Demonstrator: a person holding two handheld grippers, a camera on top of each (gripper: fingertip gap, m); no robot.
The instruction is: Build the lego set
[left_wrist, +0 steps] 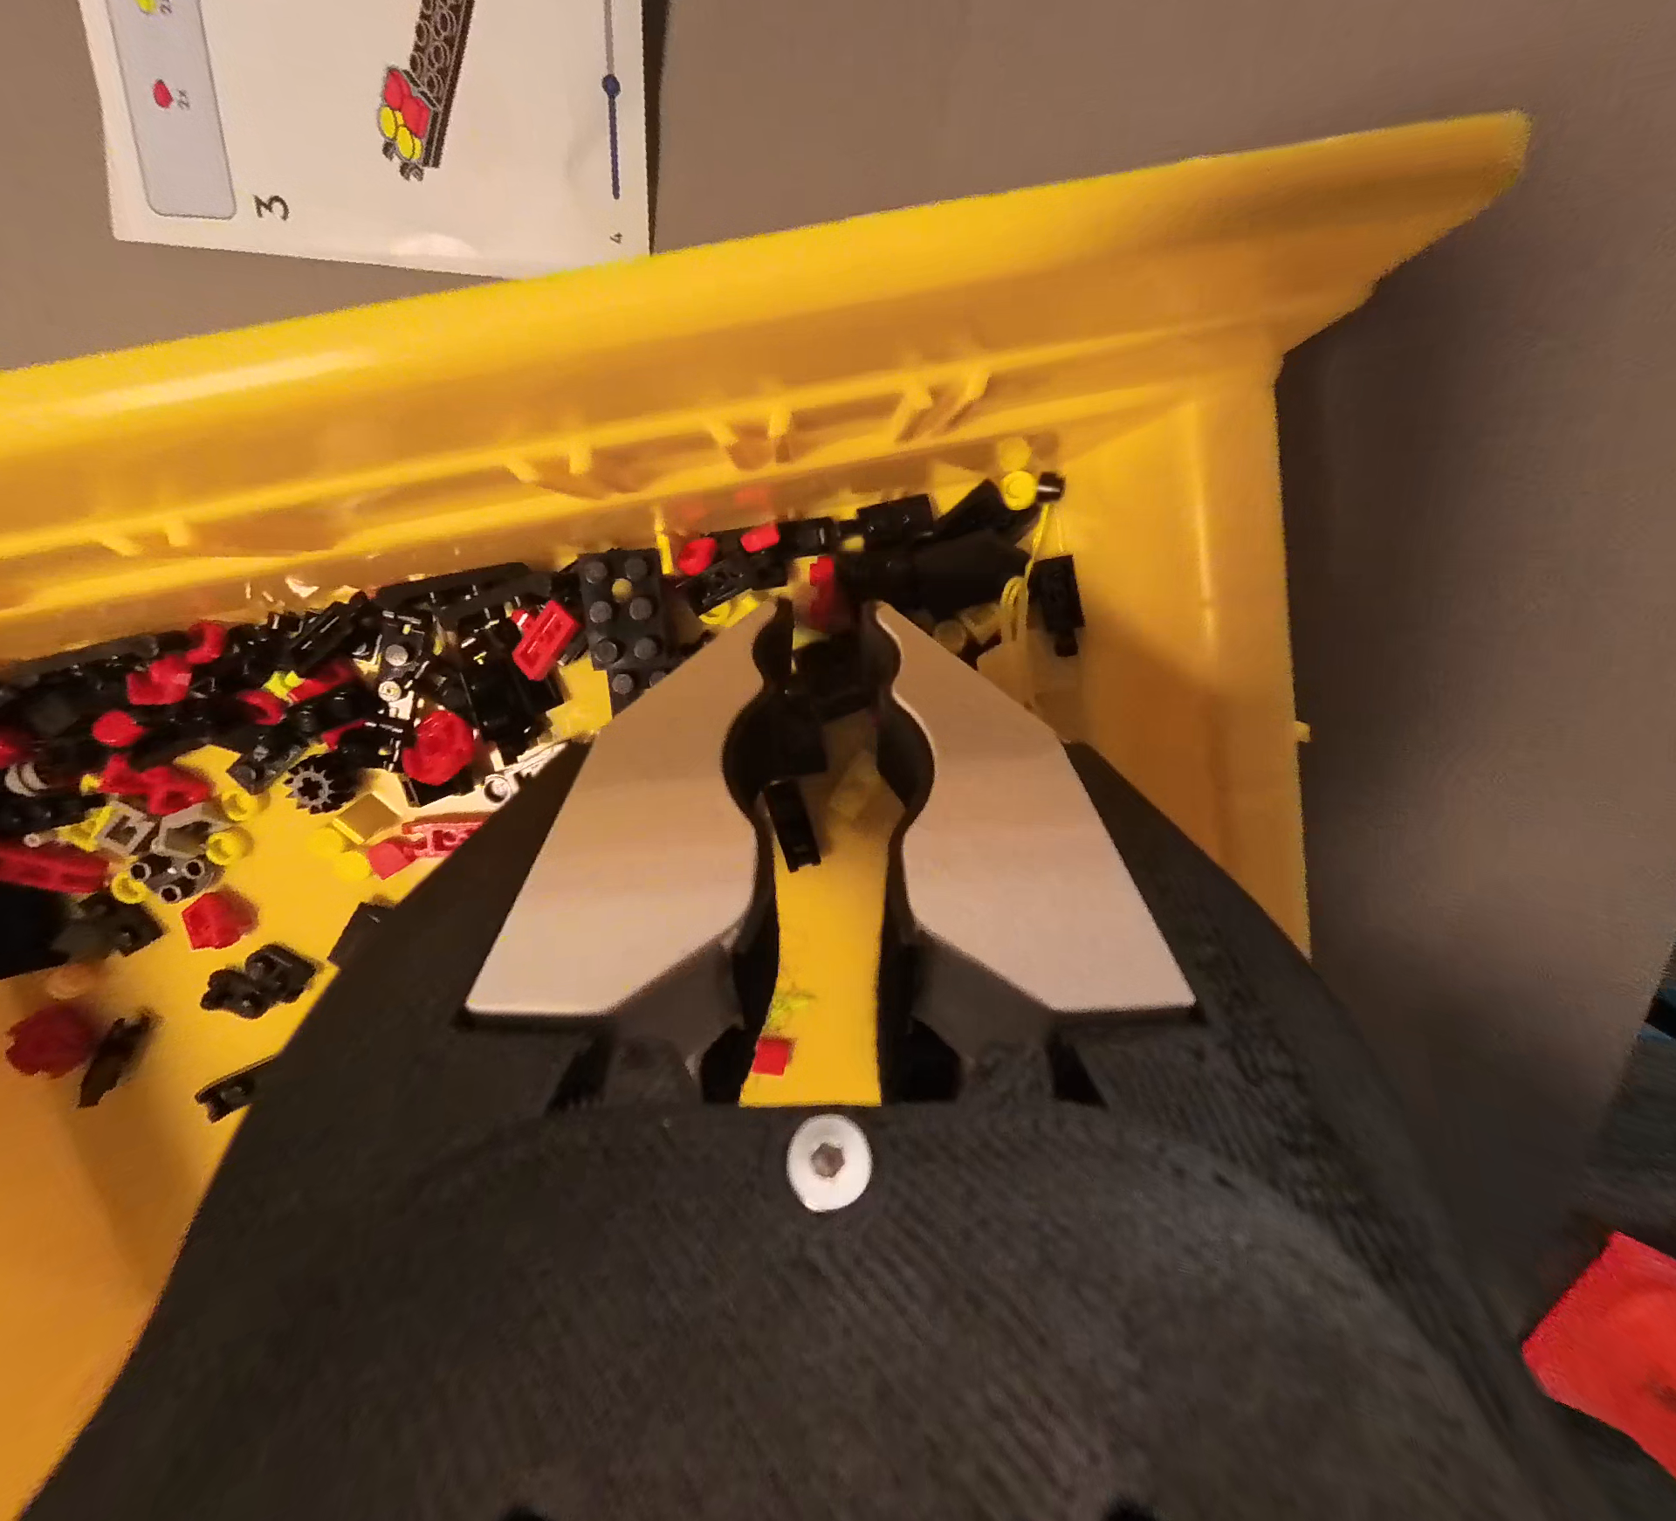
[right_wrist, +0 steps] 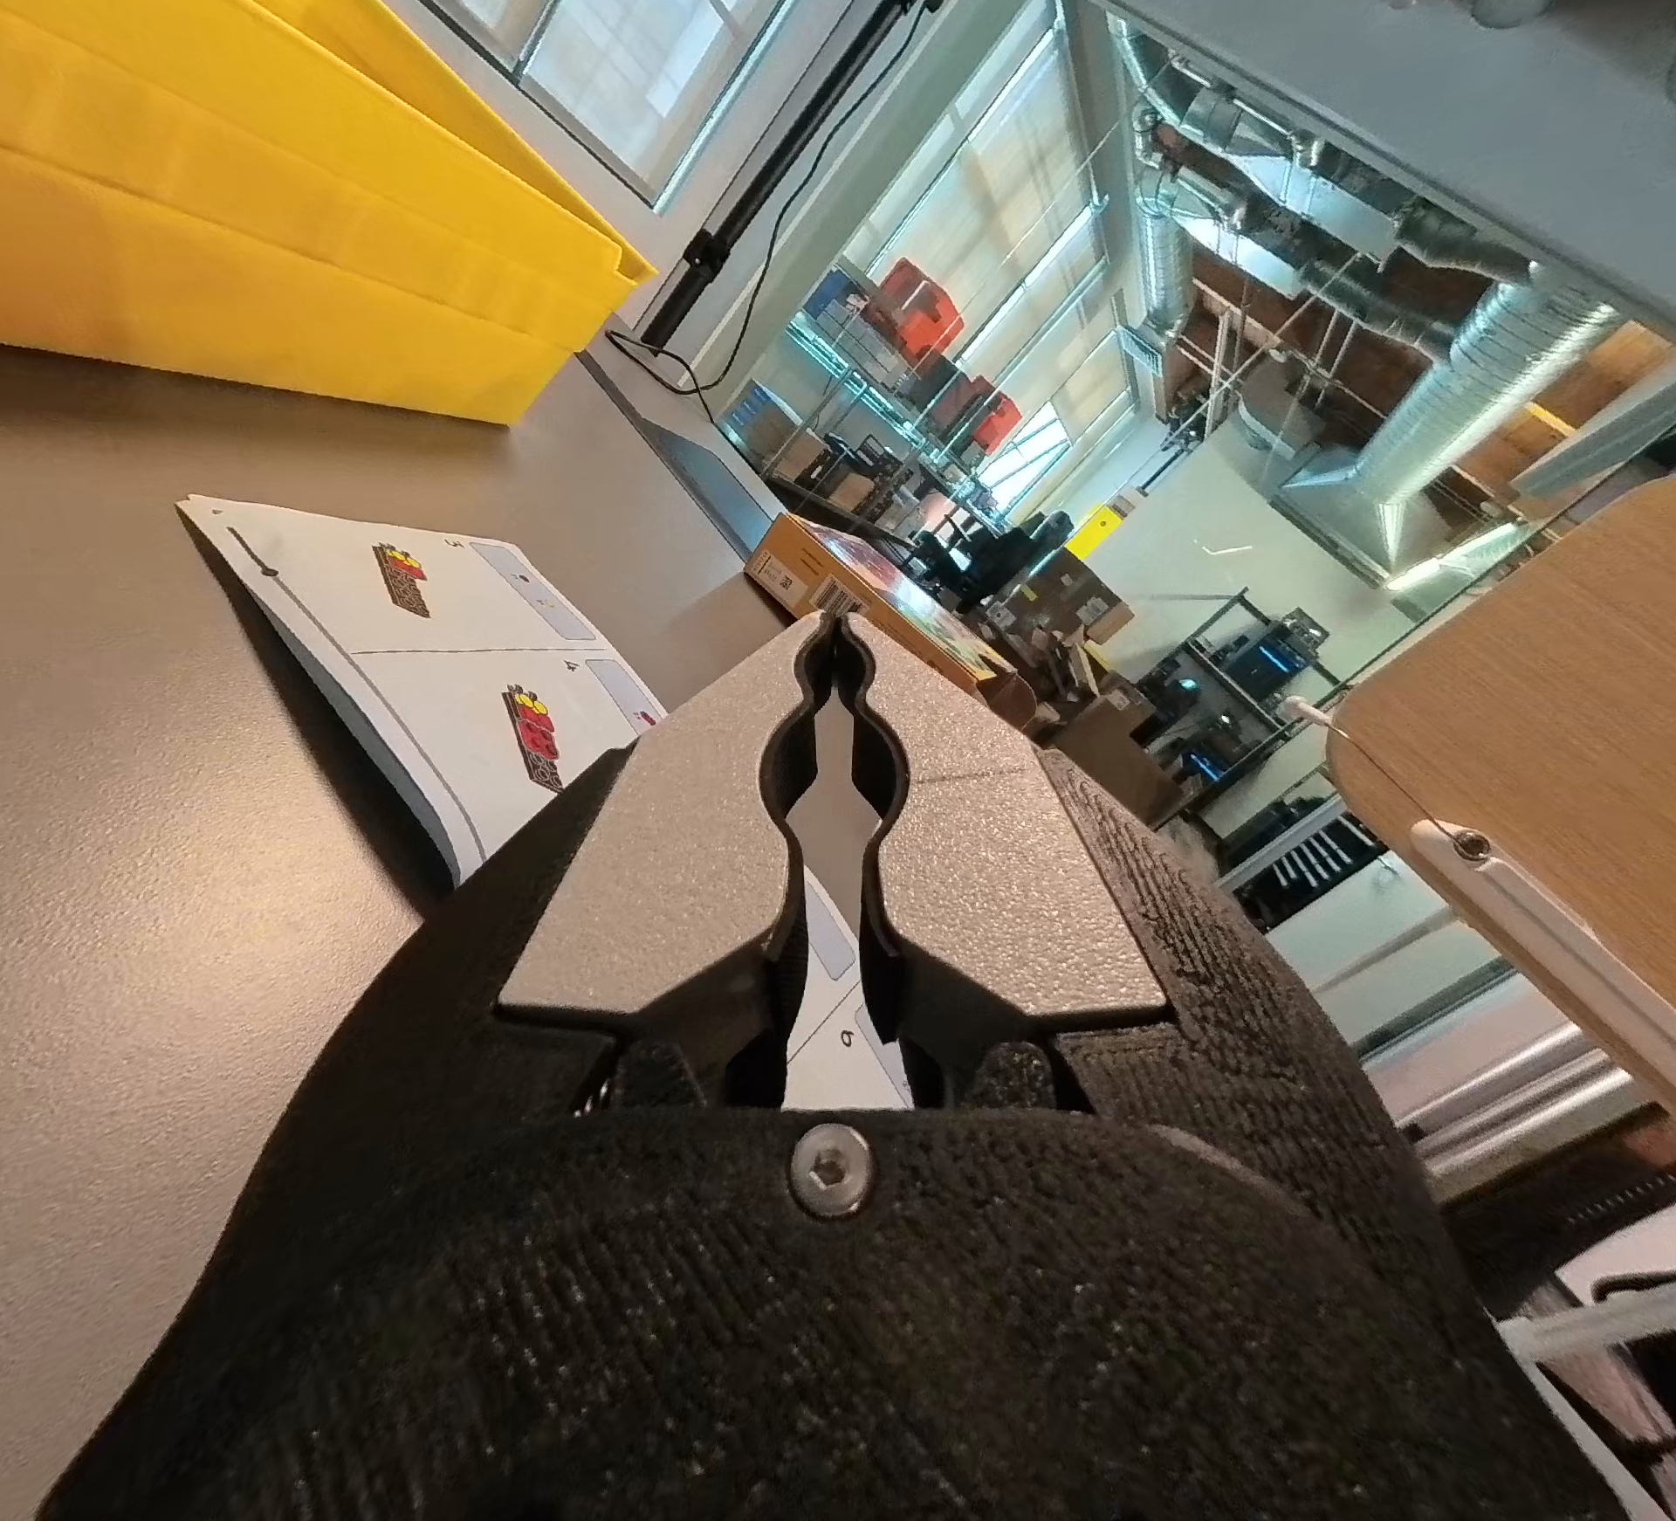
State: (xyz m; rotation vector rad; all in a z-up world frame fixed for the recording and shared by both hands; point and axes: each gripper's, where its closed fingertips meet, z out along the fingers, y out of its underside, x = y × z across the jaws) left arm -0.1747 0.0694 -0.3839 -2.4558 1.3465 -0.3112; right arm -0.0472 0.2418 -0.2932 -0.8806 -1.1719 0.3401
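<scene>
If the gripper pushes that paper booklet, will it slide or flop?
The booklet lies flat on the smooth table, so it would probably slide. It looks thin, so lifted by one edge it would likely droop. Probably light.

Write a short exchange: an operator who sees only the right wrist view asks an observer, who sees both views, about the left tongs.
Operator: I see only the outside of a bin. Where are the left tongs?
Observer: The left tongs reach into the yellow bin, with their tips near its far right corner.
Operator: Have they gripped anything?
Observer: Nothing looks clamped; the jaws stand apart over the lego pieces, a loose heap of black, red and yellow along the far wall.
</scene>
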